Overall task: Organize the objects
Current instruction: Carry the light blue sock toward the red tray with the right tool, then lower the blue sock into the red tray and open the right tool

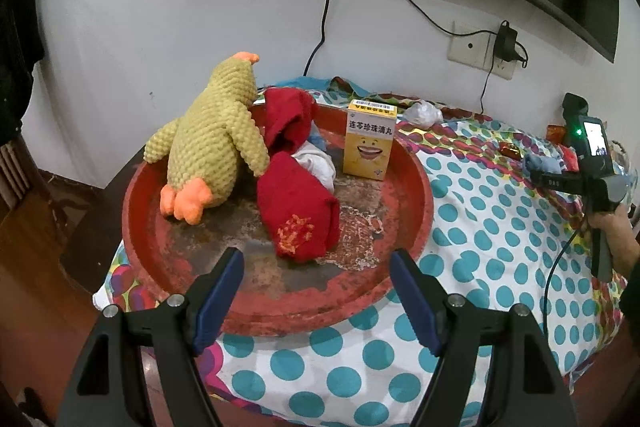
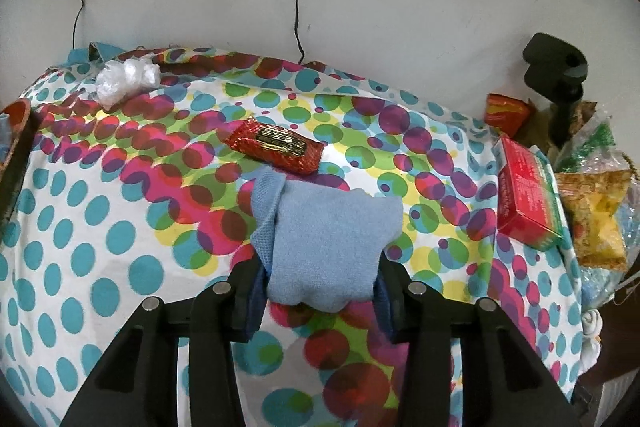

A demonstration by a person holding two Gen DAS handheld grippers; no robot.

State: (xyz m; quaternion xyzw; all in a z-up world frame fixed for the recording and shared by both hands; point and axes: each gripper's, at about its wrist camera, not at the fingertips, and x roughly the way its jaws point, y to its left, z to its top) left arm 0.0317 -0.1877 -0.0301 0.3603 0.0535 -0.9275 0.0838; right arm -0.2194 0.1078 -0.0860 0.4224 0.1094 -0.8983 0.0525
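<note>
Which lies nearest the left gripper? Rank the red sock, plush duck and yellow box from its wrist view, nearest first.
From the left gripper:
1. Red sock, just ahead, front of the red tray.
2. Plush duck, left side.
3. Yellow box, upright at the tray's back right.

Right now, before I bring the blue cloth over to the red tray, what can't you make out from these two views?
- Left wrist view: the white cloth in the red tray is mostly covered by the red cloth; its extent is unknown.
- Left wrist view: the plush duck faces away, face hidden.
- Right wrist view: the blue cloth hides the right gripper fingertips.
- Right wrist view: the foil packet label is too blurred to read.
</note>
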